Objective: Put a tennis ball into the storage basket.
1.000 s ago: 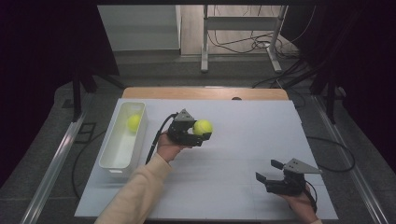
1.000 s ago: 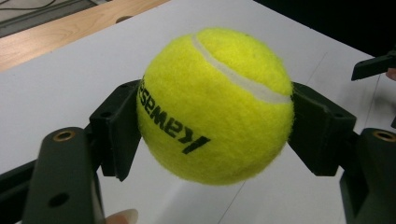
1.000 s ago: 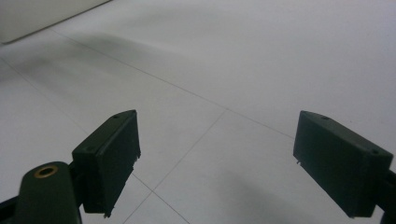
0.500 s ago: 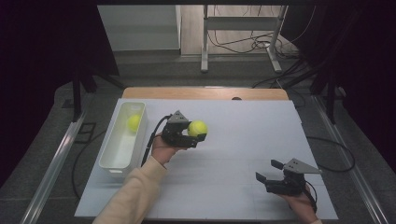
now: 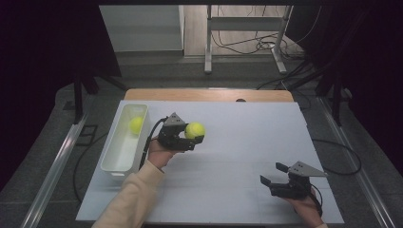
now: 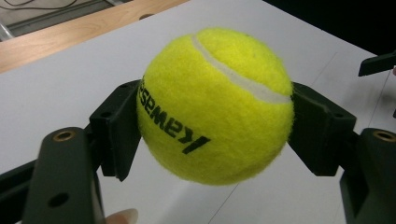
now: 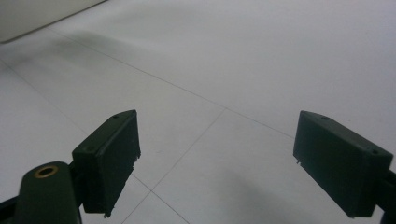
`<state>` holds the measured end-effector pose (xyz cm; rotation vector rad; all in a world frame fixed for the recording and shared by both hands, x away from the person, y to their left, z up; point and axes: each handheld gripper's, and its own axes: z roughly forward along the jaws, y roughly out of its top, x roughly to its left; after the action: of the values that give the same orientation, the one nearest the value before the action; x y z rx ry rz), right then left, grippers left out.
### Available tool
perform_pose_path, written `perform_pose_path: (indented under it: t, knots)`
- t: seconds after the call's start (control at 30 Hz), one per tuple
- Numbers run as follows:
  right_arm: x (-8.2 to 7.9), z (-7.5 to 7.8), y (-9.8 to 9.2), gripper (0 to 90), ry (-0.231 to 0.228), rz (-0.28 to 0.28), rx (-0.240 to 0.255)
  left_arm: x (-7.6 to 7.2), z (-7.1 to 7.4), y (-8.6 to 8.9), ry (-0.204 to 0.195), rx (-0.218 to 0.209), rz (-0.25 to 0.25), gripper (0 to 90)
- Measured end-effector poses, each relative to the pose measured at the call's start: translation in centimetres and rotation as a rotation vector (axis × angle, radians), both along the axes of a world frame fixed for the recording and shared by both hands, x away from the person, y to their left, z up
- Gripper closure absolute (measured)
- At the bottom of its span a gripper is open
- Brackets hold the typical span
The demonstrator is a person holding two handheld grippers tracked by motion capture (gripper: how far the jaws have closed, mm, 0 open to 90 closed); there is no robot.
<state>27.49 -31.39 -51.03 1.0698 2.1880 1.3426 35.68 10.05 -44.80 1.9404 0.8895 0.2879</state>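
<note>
Tennis ball (image 6: 215,105) sits clamped between the left gripper (image 5: 189,138) jaws.

A yellow tennis ball (image 6: 217,105) is held up in the air, a bit above the white worktop (image 5: 237,161). It is fuzzy and round, with a white curved line running over its top. Black letters are printed on its side, and they look upside down in the left gripper view. Two black pads press on it, one on each side. From the high view, the ball (image 5: 195,130) sits near the middle of the worktop, just to the right of a long white tub (image 5: 114,159).
</note>
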Motion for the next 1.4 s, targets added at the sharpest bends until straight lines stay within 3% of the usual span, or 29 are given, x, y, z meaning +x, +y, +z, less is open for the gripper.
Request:
perform_pose_path:
  t: [0.57,1.0,1.4]
  knots:
    - [0.0,0.0,0.0,15.2,0.0,0.0,0.0,-0.5,0.4,2.0,-0.003,-0.025,0.037,26.4]
    - [-0.1,0.0,0.0,15.2,-0.001,0.003,0.001,-1.3,1.5,3.4,-0.032,-0.03,0.069,26.4]
    - [-0.1,0.0,0.0,15.2,-0.001,0.003,0.0,-1.2,1.7,4.5,-0.024,-0.031,0.092,26.4]
